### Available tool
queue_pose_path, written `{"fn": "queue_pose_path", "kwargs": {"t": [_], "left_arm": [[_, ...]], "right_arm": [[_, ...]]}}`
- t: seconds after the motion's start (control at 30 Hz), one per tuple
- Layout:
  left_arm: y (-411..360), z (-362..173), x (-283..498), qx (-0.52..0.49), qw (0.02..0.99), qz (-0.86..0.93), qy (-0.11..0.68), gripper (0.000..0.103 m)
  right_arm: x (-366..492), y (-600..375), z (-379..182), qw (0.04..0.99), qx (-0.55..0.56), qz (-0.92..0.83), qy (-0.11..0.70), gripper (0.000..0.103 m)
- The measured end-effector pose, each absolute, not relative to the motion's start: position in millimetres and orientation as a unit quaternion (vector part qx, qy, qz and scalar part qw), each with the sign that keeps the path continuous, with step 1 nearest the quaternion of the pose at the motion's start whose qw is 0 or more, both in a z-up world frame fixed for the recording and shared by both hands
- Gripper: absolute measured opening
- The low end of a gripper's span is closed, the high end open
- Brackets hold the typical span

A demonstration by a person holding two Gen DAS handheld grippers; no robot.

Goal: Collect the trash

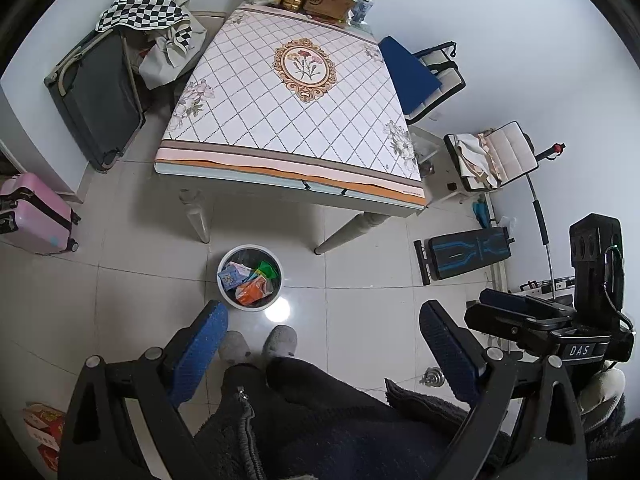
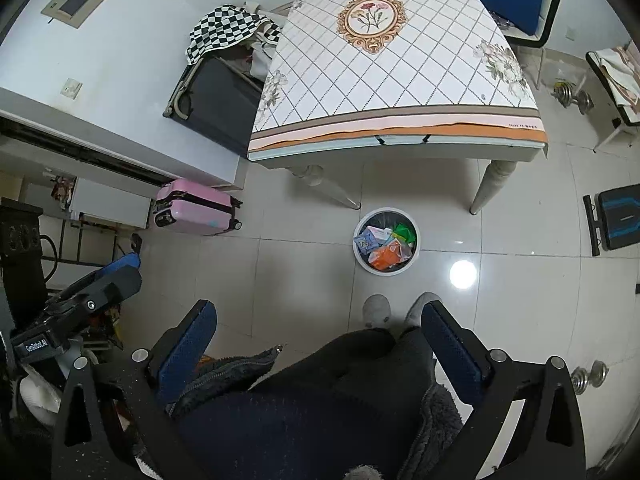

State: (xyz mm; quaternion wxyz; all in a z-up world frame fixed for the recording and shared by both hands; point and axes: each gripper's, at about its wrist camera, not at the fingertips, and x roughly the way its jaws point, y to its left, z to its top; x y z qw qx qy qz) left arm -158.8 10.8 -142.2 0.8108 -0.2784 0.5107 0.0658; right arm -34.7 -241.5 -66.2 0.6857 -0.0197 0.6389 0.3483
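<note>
One bin (image 1: 250, 278), two suitcases (image 1: 38, 214), two slippers (image 1: 280, 342).

Setting: home room | evidence: dining table (image 1: 288, 120) with floral cloth; pink suitcase (image 1: 34, 214); dumbbells (image 2: 572, 96); tiled floor (image 2: 280, 272); slippered feet (image 1: 258, 346)

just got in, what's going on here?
Trash collection, apparently near done. A person stands back from the table, holding both grippers open and empty: left gripper, right gripper. The white trash bin on the floor in front of the table already holds several colourful wrappers. The near part of the tabletop looks bare; boxes and bags sit at its far end.
</note>
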Motion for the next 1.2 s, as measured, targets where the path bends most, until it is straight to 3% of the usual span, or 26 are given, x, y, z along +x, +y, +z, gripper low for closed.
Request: {"fn": "queue_pose_path", "kwargs": {"t": [0.17,1.2], "left_arm": [[8,-142,-159,-0.275,0.812,0.061,0.511,0.102],[-9,-140,-151,-0.256,0.814,0.047,0.520,0.103]], "right_arm": [[-34,-241,-65,0.685,-0.021,0.349,0.640,0.103],[-35,-248,-59,0.679,-0.032,0.349,0.645,0.103]]}}
